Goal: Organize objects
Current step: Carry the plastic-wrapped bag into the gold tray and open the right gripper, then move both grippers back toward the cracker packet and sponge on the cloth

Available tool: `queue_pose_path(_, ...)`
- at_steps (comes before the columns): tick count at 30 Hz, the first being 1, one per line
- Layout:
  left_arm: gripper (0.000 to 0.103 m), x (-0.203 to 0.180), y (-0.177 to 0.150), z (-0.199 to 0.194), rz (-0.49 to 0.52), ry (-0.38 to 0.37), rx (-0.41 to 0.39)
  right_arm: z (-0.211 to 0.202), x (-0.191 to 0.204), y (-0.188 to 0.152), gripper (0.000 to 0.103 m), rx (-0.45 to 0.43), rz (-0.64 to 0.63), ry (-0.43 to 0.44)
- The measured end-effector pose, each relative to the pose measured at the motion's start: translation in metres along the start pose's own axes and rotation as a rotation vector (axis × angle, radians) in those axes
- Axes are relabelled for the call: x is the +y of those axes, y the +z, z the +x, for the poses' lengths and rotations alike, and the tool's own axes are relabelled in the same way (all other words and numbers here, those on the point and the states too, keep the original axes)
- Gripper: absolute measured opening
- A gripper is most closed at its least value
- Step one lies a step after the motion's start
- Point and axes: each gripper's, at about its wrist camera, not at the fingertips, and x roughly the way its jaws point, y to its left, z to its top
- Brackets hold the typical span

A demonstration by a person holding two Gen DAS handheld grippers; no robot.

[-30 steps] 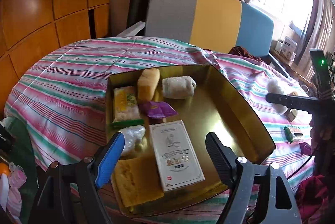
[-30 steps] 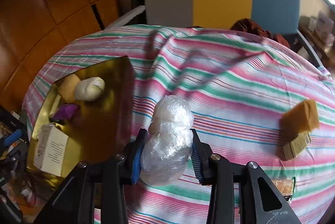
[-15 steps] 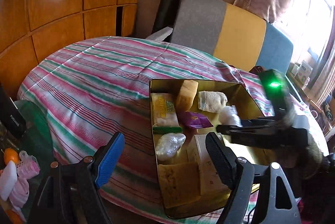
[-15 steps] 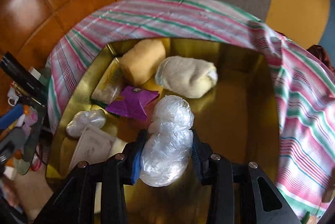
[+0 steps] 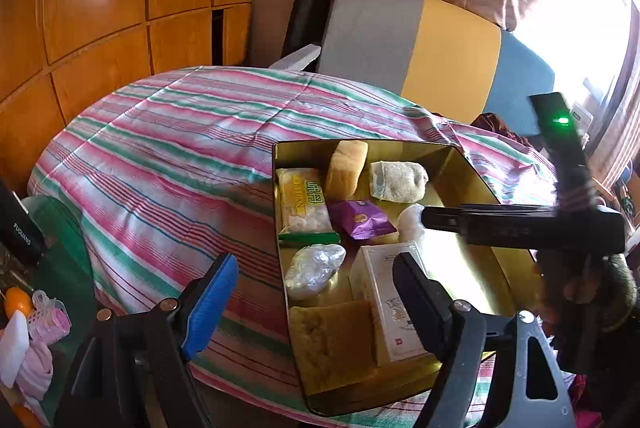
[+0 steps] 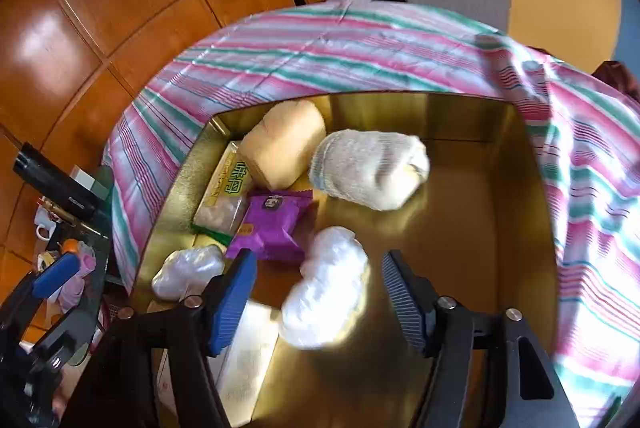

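Release is what has just happened at the right tool (image 6: 316,298): its jaws have just been opening, and the plastic-wrapped white bundle (image 6: 326,288) that was clamped between them a second ago now lies loose between the pads, blurred, touching neither. It was carried over from the striped cloth (image 6: 360,47) and sits on the floor of the gold tin (image 6: 460,228), so this item looks delivered. The bundle lies just ahead of the right tool's pads, slightly nearer the blue one, with the purple packet (image 6: 276,224) touching or just beside its far edge.

Beyond it lie a second wrapped bundle (image 6: 188,270), a yellow-green snack pack (image 6: 222,197), a tan bun (image 6: 284,141) and a rolled white cloth (image 6: 370,173) toward the far wall of the tin.

Left tool (image 5: 316,302) hangs wide and empty over the tin's near edge, above a sponge cake (image 5: 332,340) and a white box (image 5: 384,292).
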Motion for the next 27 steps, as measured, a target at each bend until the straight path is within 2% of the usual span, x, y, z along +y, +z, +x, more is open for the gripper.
queue_pose_path(3,0.081,-0.006,0.000,-0.002,0.021,0.000,-0.004,-0.021,-0.005,-0.010,0.077,-0.038,-0.004,-0.010)
queue_pose_path(7,0.081,-0.017,-0.001,-0.006,0.052,-0.005,-0.009,-0.049,-0.018,-0.023,0.079,-0.076,0.006,-0.032)
queue_pose_path(12,0.081,-0.032,-0.004,-0.009,0.088,-0.014,-0.010,-0.091,-0.051,-0.043,0.087,-0.129,0.065,-0.081)
queue_pose_path(15,0.081,-0.041,-0.004,-0.010,0.107,-0.019,-0.006,-0.114,-0.076,-0.053,0.089,-0.163,0.115,-0.122)
queue_pose_path(24,0.081,-0.075,-0.004,-0.011,0.193,-0.057,-0.001,-0.177,-0.166,-0.092,0.102,-0.227,0.274,-0.312)
queue_pose_path(27,0.081,-0.091,-0.003,-0.011,0.226,-0.082,0.002,-0.199,-0.202,-0.107,0.103,-0.248,0.345,-0.377)
